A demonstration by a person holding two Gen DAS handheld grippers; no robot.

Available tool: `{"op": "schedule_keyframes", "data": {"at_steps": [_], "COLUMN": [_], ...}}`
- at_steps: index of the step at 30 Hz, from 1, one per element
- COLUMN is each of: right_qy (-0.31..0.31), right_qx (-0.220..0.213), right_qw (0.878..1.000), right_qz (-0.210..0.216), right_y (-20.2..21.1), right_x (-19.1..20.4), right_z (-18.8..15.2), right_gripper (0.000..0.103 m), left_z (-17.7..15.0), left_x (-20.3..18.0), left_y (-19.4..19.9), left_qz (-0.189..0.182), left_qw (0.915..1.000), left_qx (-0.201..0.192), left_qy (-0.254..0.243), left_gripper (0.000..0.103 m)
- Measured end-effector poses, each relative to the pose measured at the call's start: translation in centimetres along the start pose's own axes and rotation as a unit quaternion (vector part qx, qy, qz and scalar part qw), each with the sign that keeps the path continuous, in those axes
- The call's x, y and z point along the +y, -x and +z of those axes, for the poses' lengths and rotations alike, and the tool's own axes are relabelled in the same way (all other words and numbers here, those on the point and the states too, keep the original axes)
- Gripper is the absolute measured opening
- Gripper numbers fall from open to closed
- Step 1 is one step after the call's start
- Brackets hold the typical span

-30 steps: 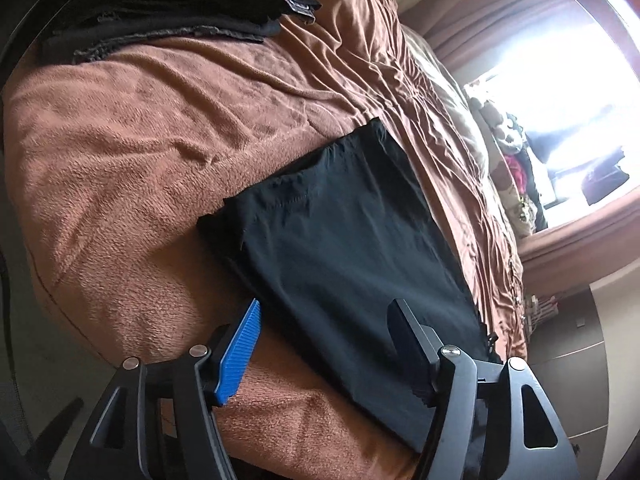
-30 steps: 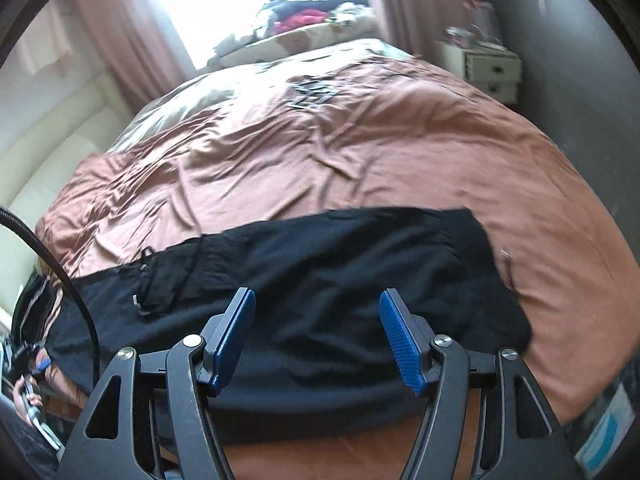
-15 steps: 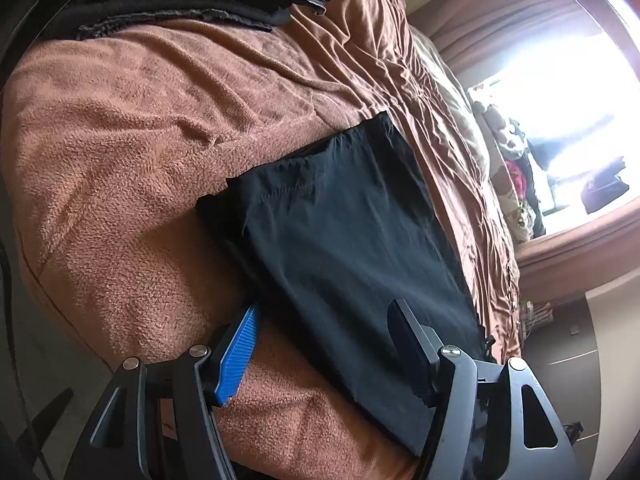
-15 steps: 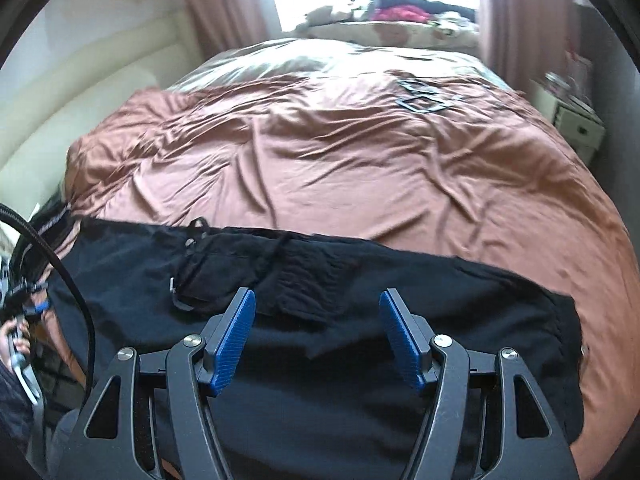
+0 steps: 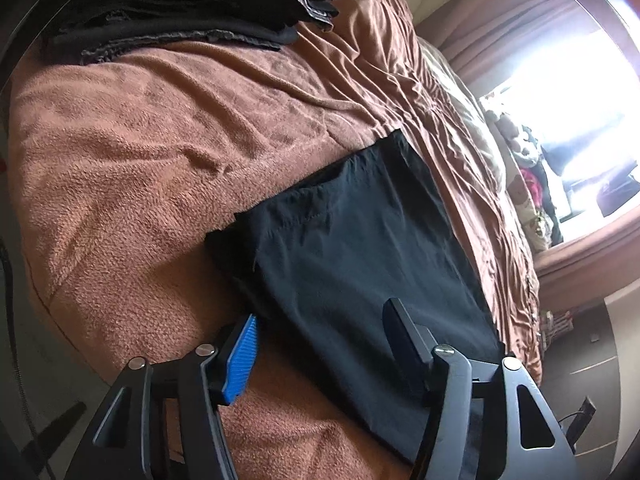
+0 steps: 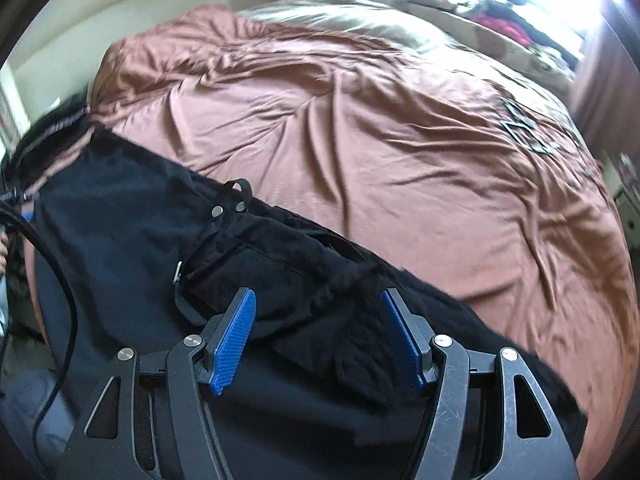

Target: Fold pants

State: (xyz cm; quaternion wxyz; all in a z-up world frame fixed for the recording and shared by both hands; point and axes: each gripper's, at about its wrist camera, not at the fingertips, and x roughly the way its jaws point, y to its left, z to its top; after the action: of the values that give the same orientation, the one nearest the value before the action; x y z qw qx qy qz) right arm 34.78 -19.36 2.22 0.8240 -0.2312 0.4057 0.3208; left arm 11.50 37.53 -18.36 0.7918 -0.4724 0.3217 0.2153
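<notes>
Both tools, left (image 5: 320, 332) and right (image 6: 318, 320), hover open over black pants (image 5: 360, 248) on the bed (image 5: 140, 140), the left's jaws just narrowing. Next, likely: grip the edges, then fold.

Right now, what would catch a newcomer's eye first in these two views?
The long black fabric pants lie stretched across the near edge of the rumpled rust-brown bedspread, with both open claws over them. The left claw is by the hem, the right claw by the pocket. A pile of dark folded clothes sits at the far corner.
</notes>
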Motion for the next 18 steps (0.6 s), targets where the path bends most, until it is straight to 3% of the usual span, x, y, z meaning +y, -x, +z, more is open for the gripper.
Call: {"op": "schedule_keyframes", "data": {"at_steps": [7,18], "right_qy": [0.054,0.112], "right_qx": [0.037,0.062], "right_qw": [0.998,0.99], "right_qz": [0.024,0.058], "right_y": [-5.8,-10.2], "right_x": [0.7,1.2], "right_z": [3.6,6.3], "right_gripper": [0.046,0.046], "left_z": [0.7,1.5], "left_x": [0.4,0.8], "left_y": [0.1,0.3], "left_qz": [0.01,0.017], "left_qw": [0.9999,0.9997], "left_qx": [-0.004,-0.001], "left_qy": [0.009,0.015], "left_gripper": [0.061,0.061]}}
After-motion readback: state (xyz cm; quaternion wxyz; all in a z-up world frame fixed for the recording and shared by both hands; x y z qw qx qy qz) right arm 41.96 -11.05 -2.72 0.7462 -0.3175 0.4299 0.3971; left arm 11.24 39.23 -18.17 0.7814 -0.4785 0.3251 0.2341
